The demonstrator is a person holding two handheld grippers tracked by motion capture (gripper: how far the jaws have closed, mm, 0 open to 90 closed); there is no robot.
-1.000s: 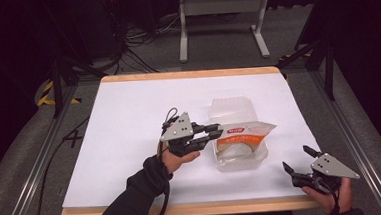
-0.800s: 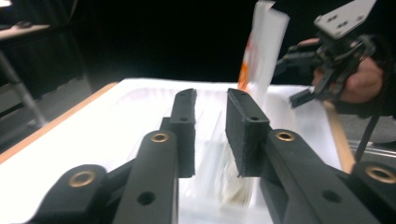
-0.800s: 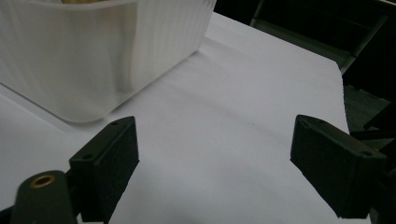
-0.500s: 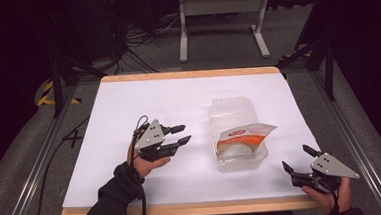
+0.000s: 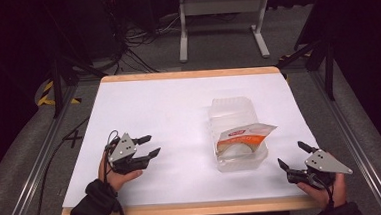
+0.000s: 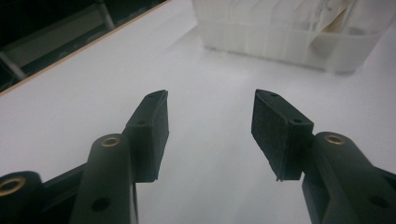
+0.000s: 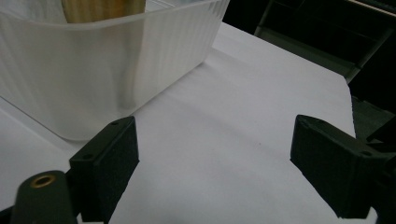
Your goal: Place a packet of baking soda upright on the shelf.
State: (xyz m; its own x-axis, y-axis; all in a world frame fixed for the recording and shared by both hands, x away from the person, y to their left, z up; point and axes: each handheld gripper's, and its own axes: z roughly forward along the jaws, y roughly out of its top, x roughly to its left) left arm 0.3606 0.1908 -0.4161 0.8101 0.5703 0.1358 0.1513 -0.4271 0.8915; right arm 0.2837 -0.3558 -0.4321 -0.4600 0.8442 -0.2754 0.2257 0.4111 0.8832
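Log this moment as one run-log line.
left gripper: jaws just opening, empty, left of tub | right gripper: open, empty | clear plastic tub: packet sticking out | white table

High view sits above the near edge, looking forward and down over the whole table [image 5: 178, 103]. Both gripper views ride low and close – all three share the plastic container [image 5: 236, 134].

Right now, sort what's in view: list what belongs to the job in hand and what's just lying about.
Job in hand:
- clear plastic container
- snack packet sticking out of it
- left gripper, jaws just opening, nothing between them
- right gripper, open, empty

Lying about:
- white table surface
- grey metal stand behind the table
- cables on floor
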